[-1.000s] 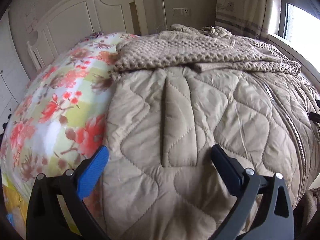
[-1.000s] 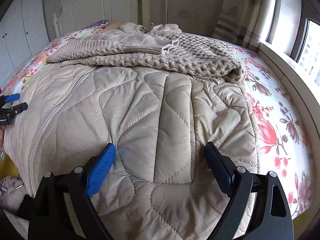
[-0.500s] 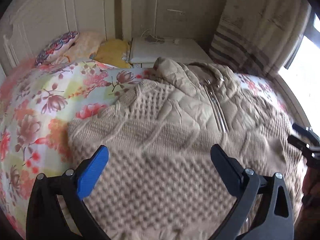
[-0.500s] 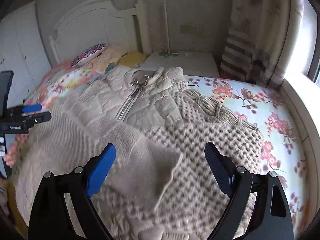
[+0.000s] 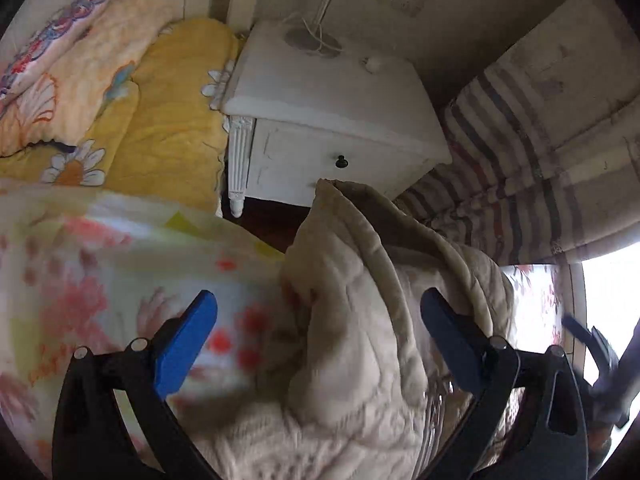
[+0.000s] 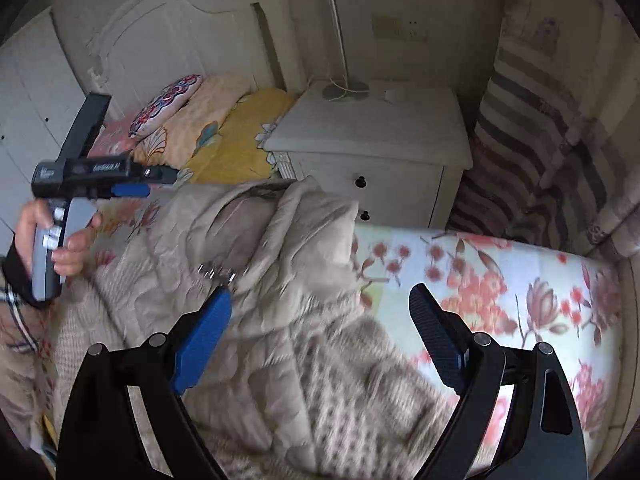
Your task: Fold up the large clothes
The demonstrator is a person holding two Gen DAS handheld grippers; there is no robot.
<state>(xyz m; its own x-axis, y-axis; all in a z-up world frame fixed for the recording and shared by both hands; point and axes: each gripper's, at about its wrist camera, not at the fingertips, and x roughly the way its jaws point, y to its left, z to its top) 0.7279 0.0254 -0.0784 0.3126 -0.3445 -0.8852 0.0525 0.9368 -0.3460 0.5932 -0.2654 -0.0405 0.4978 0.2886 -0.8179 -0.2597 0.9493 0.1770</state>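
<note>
A beige quilted jacket lies on the floral bed sheet, its collar end bunched up toward the nightstand. It also shows in the right wrist view, zipper pull in the middle, with a beige knitted sweater lying over its lower part. My left gripper is open and hovers just above the jacket's collar. My right gripper is open above the jacket's right shoulder and the sweater. The left gripper also shows in the right wrist view, held in a hand.
A white nightstand stands beyond the bed edge, with a white headboard to its left. Yellow and floral pillows lie at the head of the bed. A striped curtain hangs at the right.
Both grippers have moved up the bed from the jacket's lower body, over the sweater, to its collar end. Both stayed open.
</note>
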